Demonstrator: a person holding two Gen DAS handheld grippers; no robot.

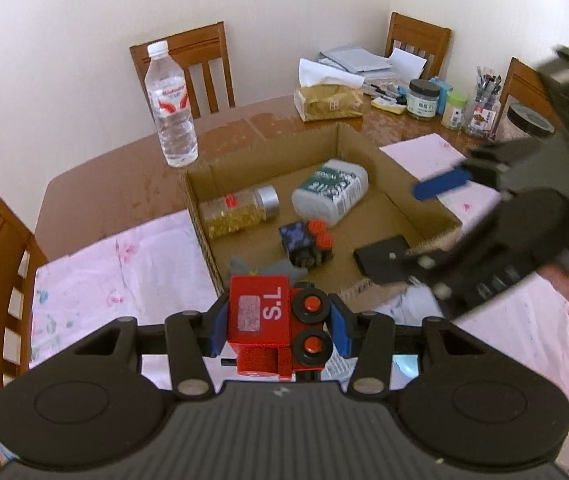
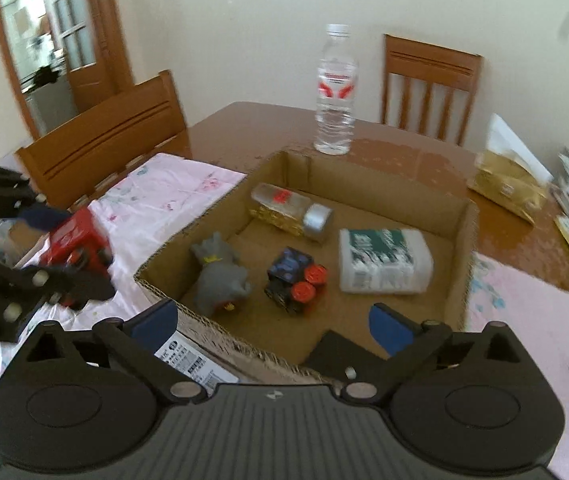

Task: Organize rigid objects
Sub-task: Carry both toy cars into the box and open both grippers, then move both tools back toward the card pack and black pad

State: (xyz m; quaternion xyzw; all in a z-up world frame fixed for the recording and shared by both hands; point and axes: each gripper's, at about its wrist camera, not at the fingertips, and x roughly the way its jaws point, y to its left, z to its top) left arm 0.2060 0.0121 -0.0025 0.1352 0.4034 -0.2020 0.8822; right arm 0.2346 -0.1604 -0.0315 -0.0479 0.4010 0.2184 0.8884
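Note:
My left gripper is shut on a red toy train marked "S.L", held above the pink cloth just in front of the cardboard box. In the box lie a jar of yellow capsules, a white bottle with a green label, a dark toy car with red wheels and a grey toy figure. A flat black object rests at the box's near right corner. My right gripper stands open over that near edge, nothing between its blue pads. The left gripper with the train shows at the left.
A water bottle stands on the brown table behind the box. Pink cloth covers the table's near part on both sides. A tissue pack, jars and pens crowd the back right. Wooden chairs ring the table.

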